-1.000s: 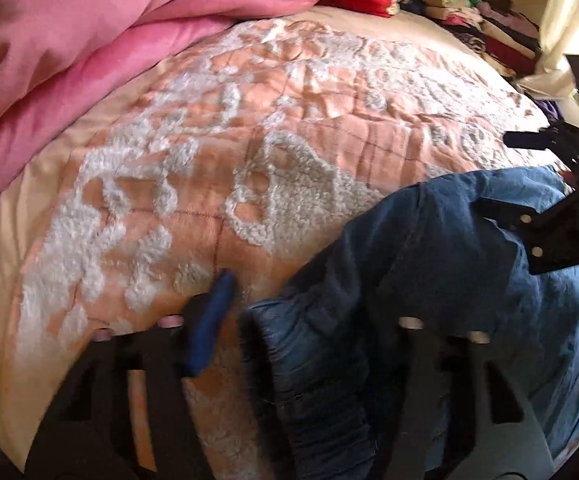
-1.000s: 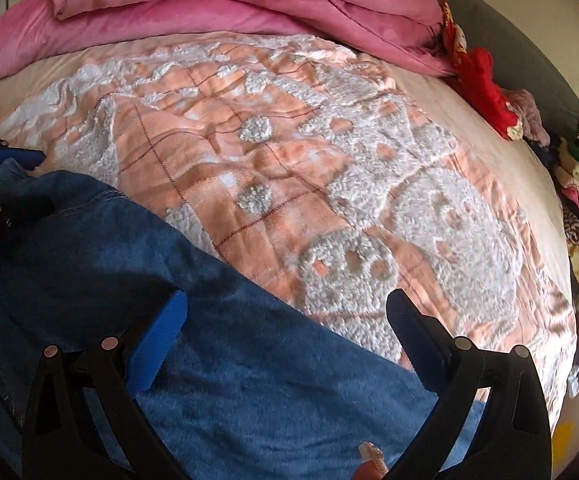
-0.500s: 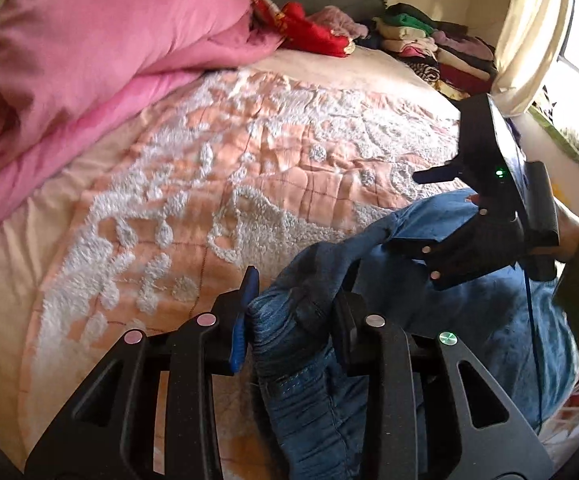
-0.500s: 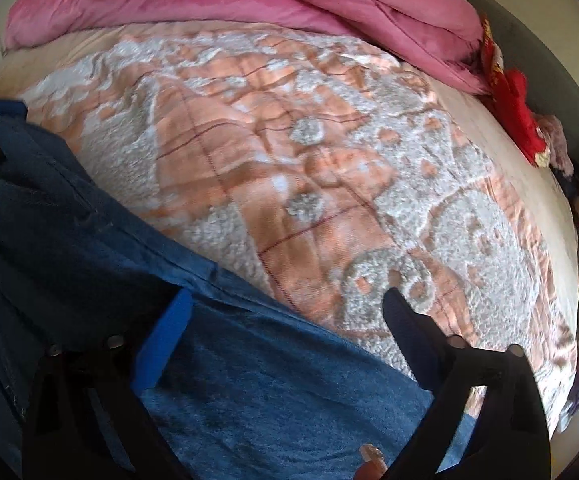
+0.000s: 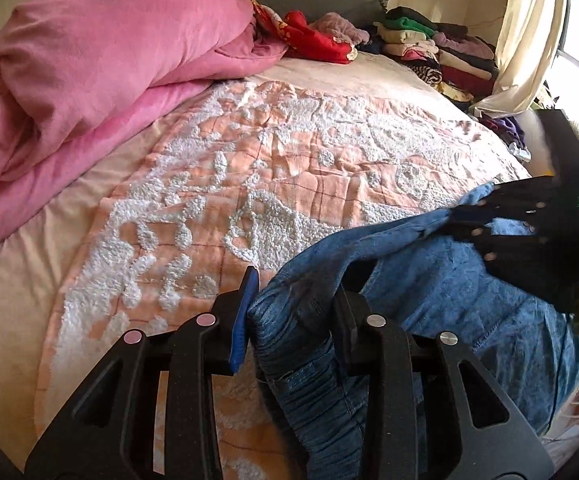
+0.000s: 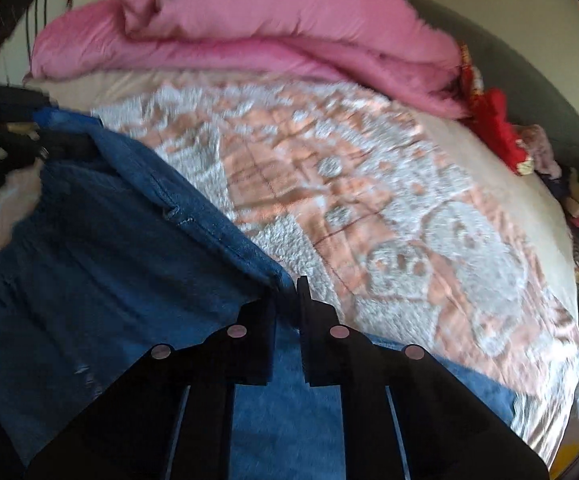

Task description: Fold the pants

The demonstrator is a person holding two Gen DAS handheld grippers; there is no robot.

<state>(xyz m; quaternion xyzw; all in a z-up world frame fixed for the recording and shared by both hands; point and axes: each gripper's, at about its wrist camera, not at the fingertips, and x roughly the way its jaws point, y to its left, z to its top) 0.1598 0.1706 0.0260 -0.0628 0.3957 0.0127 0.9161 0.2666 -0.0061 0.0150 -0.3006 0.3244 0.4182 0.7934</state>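
Through the left wrist camera we see our left gripper [image 5: 295, 308] clenched on the elastic waistband of the blue pants [image 5: 469, 304], a thick bunch of gathered denim wedged between its two fingers and lifted off the bedspread [image 5: 273, 168]. From that pinch the fabric's top edge runs forward and to the right of the tool to our right gripper [image 5: 465, 212], whose tips are closed on it there, so the cloth hangs between the two tools. Ahead and to the left of the tool lies a rolled pink duvet [image 5: 101, 60]; far ahead to the right sits a stack of folded clothes [image 5: 433, 52] beside a cream curtain [image 5: 525, 36]. Through the right wrist camera, which is somewhat blurred, we see our right gripper [image 6: 287, 292] with its fingers drawn nearly together on a corner of the pants [image 6: 121, 256], the denim spreading to the left of and below the tool. At the far left edge of that view the left gripper [image 6: 49, 144] grasps the other end of the same edge. The bedspread [image 6: 369, 200] stretches ahead and to the right, with the pink duvet [image 6: 269, 28] beyond it.
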